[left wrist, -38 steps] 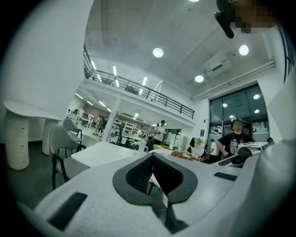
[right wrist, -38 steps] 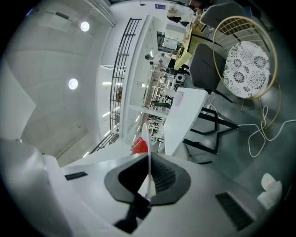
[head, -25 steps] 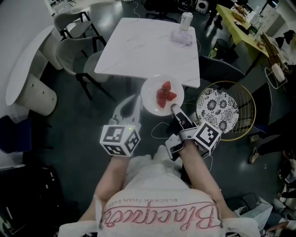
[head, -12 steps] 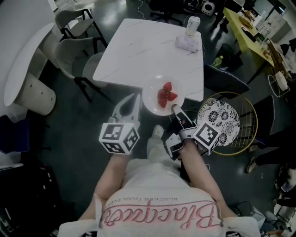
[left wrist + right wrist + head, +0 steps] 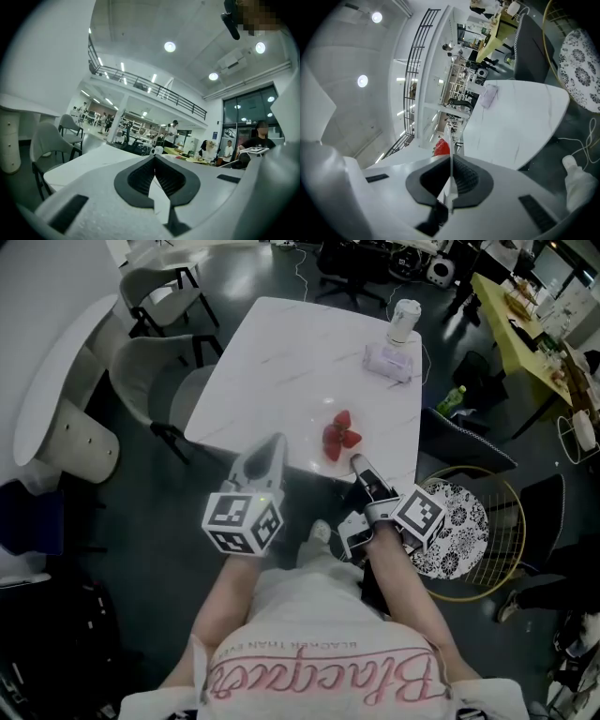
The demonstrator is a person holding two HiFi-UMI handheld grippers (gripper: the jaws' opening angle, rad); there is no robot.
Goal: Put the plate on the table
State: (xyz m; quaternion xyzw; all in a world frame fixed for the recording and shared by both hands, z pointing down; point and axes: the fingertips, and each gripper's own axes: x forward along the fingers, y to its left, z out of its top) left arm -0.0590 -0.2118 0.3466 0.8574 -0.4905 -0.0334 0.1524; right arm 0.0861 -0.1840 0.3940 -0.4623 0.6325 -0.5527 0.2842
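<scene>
A white plate [image 5: 312,450] with red strawberries [image 5: 339,432] hangs level over the near end of the white marble table [image 5: 281,352]. My left gripper [image 5: 275,442] is shut on the plate's left rim and my right gripper [image 5: 354,461] on its near right rim. In the left gripper view the left gripper [image 5: 155,180] pinches a thin white plate edge [image 5: 160,199] between its dark pads. In the right gripper view the right gripper [image 5: 450,180] clamps the plate rim [image 5: 450,140], seen edge-on, with the strawberries [image 5: 442,148] just past it. I cannot tell whether the plate touches the table.
A cup [image 5: 404,320] and a pale packet [image 5: 389,362] stand at the table's far right. Grey chairs [image 5: 155,362] stand at its left and a dark chair [image 5: 464,442] at its right. A patterned round stool in a gold wire frame [image 5: 459,521] is beside my right arm.
Both grippers have carried the plate forward. It hung over the dark floor short of the table's edge and now sits above the table's near end. The grips have not changed.
</scene>
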